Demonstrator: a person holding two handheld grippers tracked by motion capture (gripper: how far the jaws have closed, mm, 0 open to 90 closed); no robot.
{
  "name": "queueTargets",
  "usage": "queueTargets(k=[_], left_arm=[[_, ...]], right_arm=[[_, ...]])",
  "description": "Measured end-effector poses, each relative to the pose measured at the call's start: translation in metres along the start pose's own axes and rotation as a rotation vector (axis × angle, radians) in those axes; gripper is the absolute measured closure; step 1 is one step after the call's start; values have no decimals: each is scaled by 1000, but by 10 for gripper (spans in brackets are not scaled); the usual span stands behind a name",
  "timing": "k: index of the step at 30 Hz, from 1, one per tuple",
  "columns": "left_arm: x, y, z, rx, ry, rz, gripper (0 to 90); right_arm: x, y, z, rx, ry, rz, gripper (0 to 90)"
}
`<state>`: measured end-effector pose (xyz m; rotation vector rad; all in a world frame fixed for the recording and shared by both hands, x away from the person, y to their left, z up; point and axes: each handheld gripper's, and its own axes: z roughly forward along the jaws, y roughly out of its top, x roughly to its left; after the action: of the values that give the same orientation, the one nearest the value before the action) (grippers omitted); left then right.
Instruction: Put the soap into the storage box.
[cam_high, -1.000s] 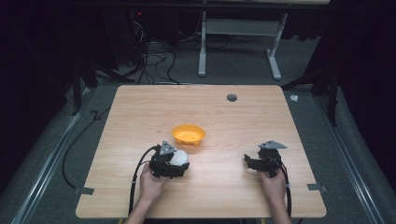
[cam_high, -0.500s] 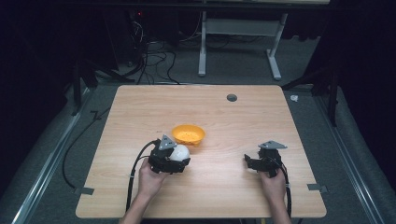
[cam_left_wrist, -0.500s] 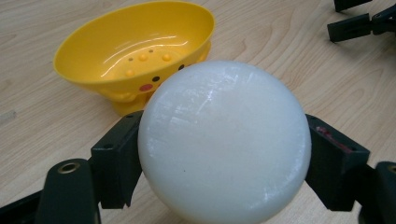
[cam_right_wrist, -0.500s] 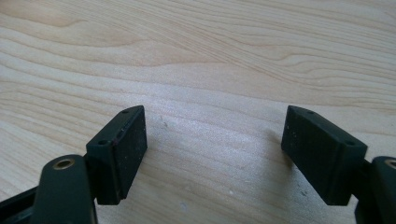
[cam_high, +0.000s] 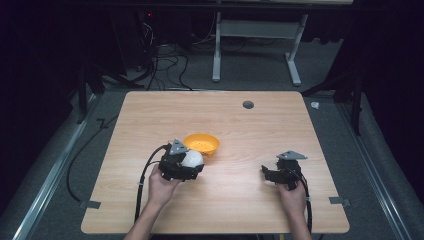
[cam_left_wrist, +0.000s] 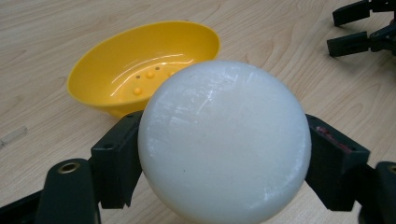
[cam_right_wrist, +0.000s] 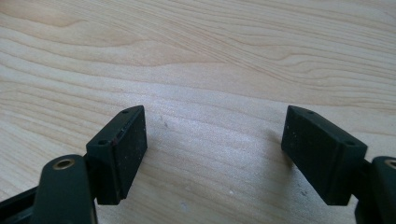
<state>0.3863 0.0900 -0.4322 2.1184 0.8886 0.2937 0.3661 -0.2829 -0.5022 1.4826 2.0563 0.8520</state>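
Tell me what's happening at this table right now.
A person holds a gripper in each hand over a wooden table. The left gripper is shut on a white ball, its fingers pressing both sides, right beside a yellow bowl that holds nothing. The right gripper is open above bare wood, holding nothing.

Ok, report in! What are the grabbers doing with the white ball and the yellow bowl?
Left gripper shut on white ball, beside yellow bowl. Right gripper open, empty, over table. Nothing between ball and bowl.
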Motion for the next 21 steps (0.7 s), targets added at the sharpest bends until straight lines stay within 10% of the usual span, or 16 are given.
queueTargets(k=[21], left_arm=[[6, 18, 6, 11, 4, 12, 237]], right_arm=[[0, 0, 0, 0, 0, 0, 232]])
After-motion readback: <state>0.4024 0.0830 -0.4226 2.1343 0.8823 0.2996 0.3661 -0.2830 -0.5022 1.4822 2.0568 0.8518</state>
